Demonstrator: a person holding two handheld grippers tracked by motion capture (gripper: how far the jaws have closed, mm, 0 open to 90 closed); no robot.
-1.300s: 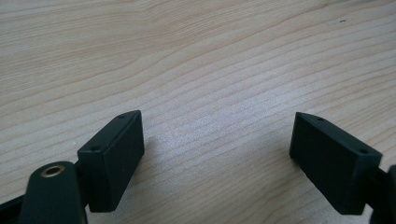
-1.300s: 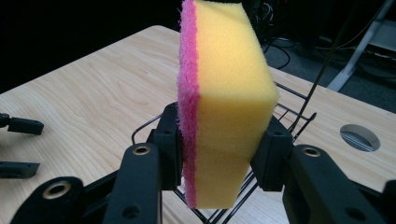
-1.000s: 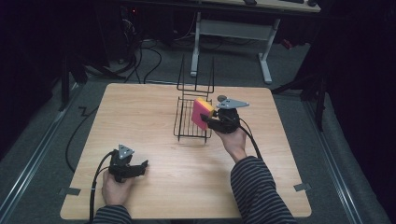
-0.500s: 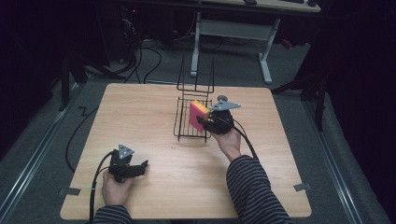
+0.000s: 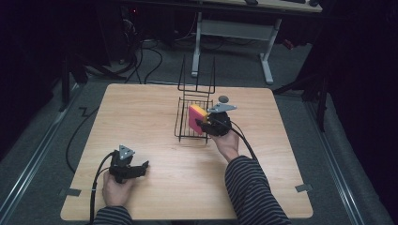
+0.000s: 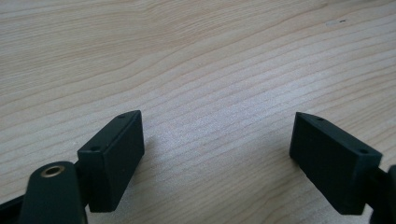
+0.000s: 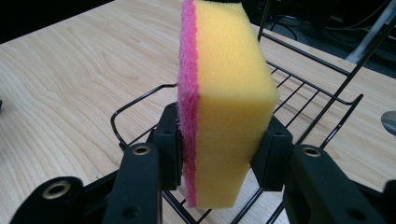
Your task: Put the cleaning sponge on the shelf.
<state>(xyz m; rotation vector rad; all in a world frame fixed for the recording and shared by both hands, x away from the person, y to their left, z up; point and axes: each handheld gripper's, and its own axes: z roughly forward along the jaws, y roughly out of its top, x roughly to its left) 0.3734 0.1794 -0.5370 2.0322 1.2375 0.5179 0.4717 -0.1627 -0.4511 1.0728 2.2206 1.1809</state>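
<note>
A yellow sponge (image 7: 229,93) with a pink scouring side stands on edge between the jaws of my right gripper (image 7: 219,149), which is shut on it. In the high view that sponge (image 5: 197,117) hangs over the right part of a black wire rack (image 5: 185,123) at the table's middle, with the right gripper (image 5: 206,125) just to its right. My left gripper (image 5: 141,167) rests low near the table's front left, held by a hand. Its two black jaws stand wide apart over bare wood, open around nothing (image 6: 217,154).
The rack has a tall wire back (image 5: 197,77) rising toward the far edge. The wooden table (image 5: 141,117) has open room left and in front of the rack. Cables (image 5: 96,187) trail from both grippers. A desk frame (image 5: 232,33) stands beyond the table.
My right gripper has carried the sponge leftward and a little lower, in over the rack. The left hand has stayed where it was.
</note>
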